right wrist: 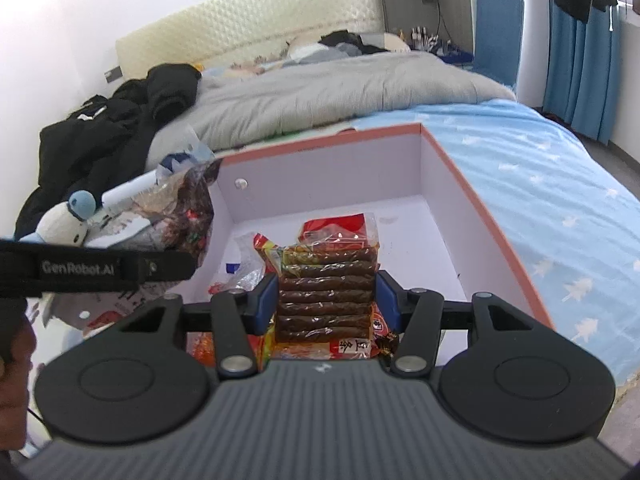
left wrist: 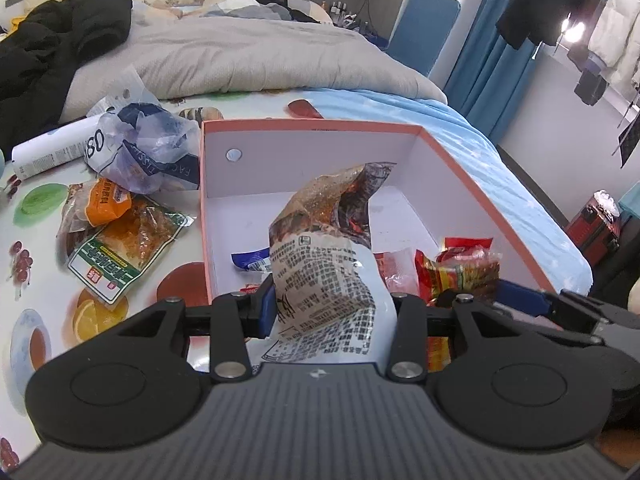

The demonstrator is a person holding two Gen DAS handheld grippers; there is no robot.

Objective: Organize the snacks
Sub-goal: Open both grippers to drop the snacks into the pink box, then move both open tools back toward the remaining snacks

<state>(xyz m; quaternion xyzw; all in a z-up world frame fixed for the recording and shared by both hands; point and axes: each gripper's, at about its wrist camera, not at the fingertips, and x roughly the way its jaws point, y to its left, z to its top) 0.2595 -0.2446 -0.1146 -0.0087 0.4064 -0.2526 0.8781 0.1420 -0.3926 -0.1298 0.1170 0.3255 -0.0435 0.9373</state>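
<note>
A pink-rimmed box (left wrist: 312,124) (right wrist: 320,142) with white walls stands open on the bed. My left gripper (left wrist: 332,308) is shut on a crinkled brown-and-white snack bag (left wrist: 324,248), which it holds upright over the box's near left corner. Over the near end of the box, my right gripper (right wrist: 326,300) is shut on a clear pack of brown sticks (right wrist: 326,280) with a red top. In the right wrist view the left gripper's black strap (right wrist: 96,268) and its bag (right wrist: 188,216) show at the left. A blue packet (left wrist: 252,260) and red packets (left wrist: 460,272) lie on the box floor.
Left of the box lie an orange snack bag (left wrist: 104,200), a green-labelled packet (left wrist: 120,256), a tissue pack (left wrist: 148,152) and a white tube (left wrist: 52,148). A plush toy (right wrist: 64,224), black clothes (left wrist: 52,52) and a grey duvet (left wrist: 248,52) lie behind. The far half of the box floor is bare.
</note>
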